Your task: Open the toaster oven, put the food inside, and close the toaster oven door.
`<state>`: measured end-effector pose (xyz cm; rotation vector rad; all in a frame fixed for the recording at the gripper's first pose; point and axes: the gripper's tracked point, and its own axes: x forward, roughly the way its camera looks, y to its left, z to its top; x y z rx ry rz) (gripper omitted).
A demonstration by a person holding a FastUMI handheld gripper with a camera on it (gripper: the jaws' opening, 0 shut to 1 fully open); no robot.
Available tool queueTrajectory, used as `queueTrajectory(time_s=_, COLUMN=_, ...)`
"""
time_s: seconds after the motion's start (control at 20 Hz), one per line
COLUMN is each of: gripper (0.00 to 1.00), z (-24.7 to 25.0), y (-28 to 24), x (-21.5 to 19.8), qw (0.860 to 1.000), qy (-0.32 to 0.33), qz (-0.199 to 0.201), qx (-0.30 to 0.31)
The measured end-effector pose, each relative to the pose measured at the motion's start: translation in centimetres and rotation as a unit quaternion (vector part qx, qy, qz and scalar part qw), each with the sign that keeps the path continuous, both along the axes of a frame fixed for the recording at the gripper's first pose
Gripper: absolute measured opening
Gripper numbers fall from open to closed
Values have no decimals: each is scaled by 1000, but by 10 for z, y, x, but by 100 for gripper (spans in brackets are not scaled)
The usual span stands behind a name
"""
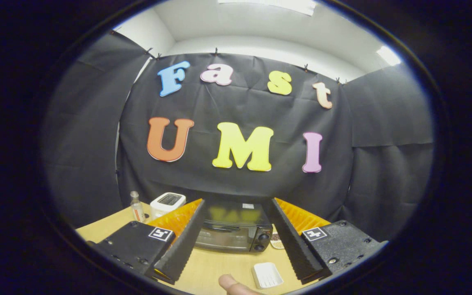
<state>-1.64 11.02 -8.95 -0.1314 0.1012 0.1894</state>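
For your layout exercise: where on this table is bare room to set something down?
Bare tabletop lies before the closed oven, bordered by the open claw, empty, and the white block. Crowded: the bottle and white box left of the oven.

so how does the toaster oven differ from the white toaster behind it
The toaster oven is black, boxy and wide, sitting just ahead of the open claw, between its fingers. The white toaster is smaller, rounded, and stands further back beside a bottle. Both rest on the wooden table.
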Motion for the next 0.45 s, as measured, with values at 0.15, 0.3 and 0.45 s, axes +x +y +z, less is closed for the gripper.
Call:
queueTrajectory(time_s=0.15, gripper=100, z=32, y=-3, x=-31, qw=1000, qy=-9, qz=-1, qx=26)
queueTrajectory(time_s=0.3, gripper=100, z=55, y=-10, x=-60, qw=999, qy=-19, qz=-1, qx=48)
queueTrajectory(time_s=0.45, gripper=100, z=69, y=-20, x=-85, qw=999, qy=-40, qz=-9, qx=36)
